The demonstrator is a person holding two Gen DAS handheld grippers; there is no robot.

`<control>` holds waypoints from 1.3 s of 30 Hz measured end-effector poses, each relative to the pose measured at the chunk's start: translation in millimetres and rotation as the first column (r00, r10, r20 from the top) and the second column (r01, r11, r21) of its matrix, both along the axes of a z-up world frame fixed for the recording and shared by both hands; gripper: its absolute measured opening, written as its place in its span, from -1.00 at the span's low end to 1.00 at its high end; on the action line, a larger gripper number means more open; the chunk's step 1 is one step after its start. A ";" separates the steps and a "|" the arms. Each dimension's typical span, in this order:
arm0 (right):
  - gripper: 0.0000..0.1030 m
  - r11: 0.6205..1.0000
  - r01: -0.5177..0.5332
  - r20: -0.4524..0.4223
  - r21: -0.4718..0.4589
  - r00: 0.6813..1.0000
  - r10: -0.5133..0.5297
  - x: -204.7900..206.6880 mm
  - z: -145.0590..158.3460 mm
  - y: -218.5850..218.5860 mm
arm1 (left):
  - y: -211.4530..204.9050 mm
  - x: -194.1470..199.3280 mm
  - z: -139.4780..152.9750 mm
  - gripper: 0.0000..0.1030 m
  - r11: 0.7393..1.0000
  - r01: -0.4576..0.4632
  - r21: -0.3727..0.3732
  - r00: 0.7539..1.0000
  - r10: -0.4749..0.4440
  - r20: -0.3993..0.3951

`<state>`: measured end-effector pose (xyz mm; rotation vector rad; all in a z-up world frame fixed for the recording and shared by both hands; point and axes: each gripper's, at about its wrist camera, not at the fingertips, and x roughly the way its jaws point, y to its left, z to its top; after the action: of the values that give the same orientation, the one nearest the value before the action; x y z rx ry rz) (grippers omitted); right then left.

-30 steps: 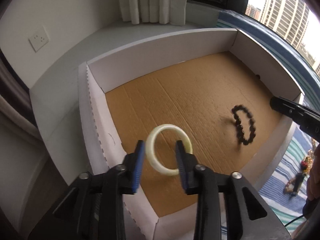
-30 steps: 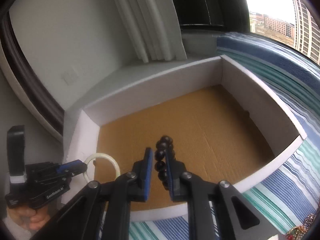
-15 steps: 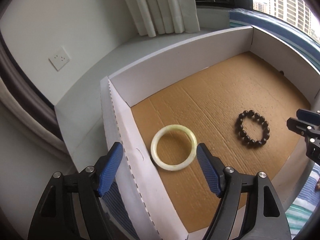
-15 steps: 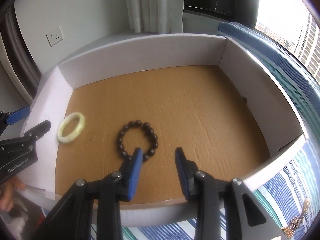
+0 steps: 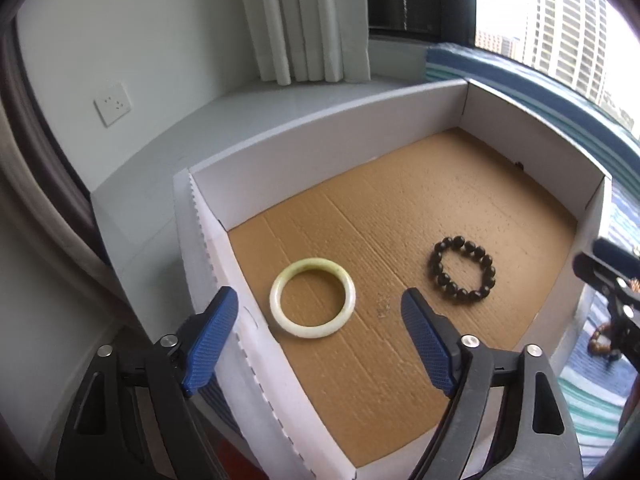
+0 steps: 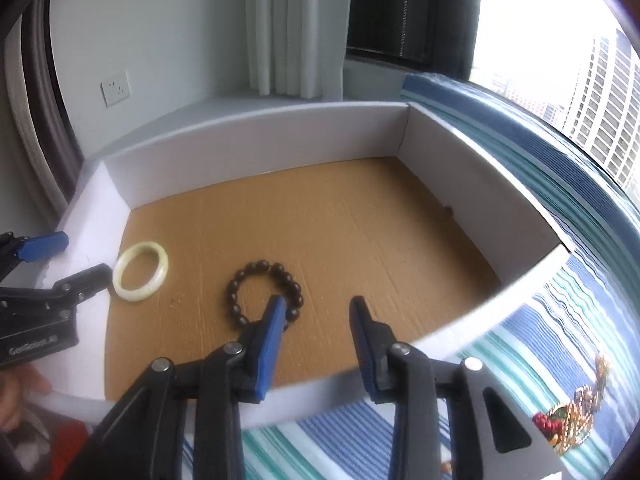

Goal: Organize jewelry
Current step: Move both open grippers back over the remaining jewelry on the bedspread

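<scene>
A pale green jade bangle (image 5: 312, 298) lies flat on the brown floor of a white-walled cardboard box (image 5: 320, 152), near its left wall; it also shows in the right wrist view (image 6: 141, 265). A black bead bracelet (image 5: 463, 268) lies flat to its right, also in the right wrist view (image 6: 262, 294). My left gripper (image 5: 320, 340) is open and empty, above the box's left front corner. My right gripper (image 6: 316, 336) is open and empty, over the front wall, just short of the bead bracelet.
The box stands on a blue, teal and white striped cloth (image 6: 540, 320). Gold and red jewelry (image 6: 576, 412) lies on the cloth right of the box. A brown bead string (image 5: 602, 340) lies there too. White curtain (image 5: 304, 20) and wall socket (image 5: 113, 104) are behind.
Both grippers opened and let go: the bangle and the bead bracelet now lie on the box floor. Both grippers have pulled back and up from them.
</scene>
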<state>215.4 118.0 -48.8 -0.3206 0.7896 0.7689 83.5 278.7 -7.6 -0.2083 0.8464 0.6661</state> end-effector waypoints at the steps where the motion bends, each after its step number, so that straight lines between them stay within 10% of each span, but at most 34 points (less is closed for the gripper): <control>1: -0.06 0.999 0.019 0.011 0.036 1.000 -0.019 -7.9 8.3 -17.4 | -5.4 -6.7 5.0 0.84 1.000 -0.001 0.003 0.999 0.001 0.041; 3: 0.43 0.994 0.073 0.054 0.082 0.996 -0.077 -24.0 22.0 -60.0 | -22.7 -15.0 14.5 0.91 0.999 0.031 0.020 0.994 -0.033 0.103; 8: 0.49 0.932 0.362 0.157 0.006 0.920 -0.358 -39.1 22.8 -183.2 | -100.5 -14.7 20.6 0.94 0.964 0.264 0.028 0.950 -0.265 0.163; 16: 0.49 0.612 0.775 0.098 -0.159 0.629 -0.771 -19.0 -41.2 -386.9 | -231.1 15.3 -22.9 0.94 0.803 0.581 -0.130 0.814 -0.575 0.087; 24: 0.58 0.444 0.888 0.011 -0.120 0.448 -0.894 20.7 -64.3 -475.2 | -284.8 42.1 -32.1 0.94 0.815 0.566 -0.125 0.821 -0.570 0.000; 27: 0.84 0.436 0.892 -0.018 -0.121 0.437 -0.899 26.0 -67.6 -478.1 | -285.8 49.2 -37.7 0.94 0.835 0.528 -0.156 0.841 -0.539 -0.040; 39: 0.85 0.438 0.891 -0.021 -0.120 0.439 -0.898 27.7 -68.0 -477.0 | -292.9 69.2 -26.5 0.94 0.885 0.441 -0.149 0.889 -0.454 -0.067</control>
<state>243.2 -359.0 -116.8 0.0946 0.9308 -0.3049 152.7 -14.2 -34.1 -0.0889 0.9942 0.1859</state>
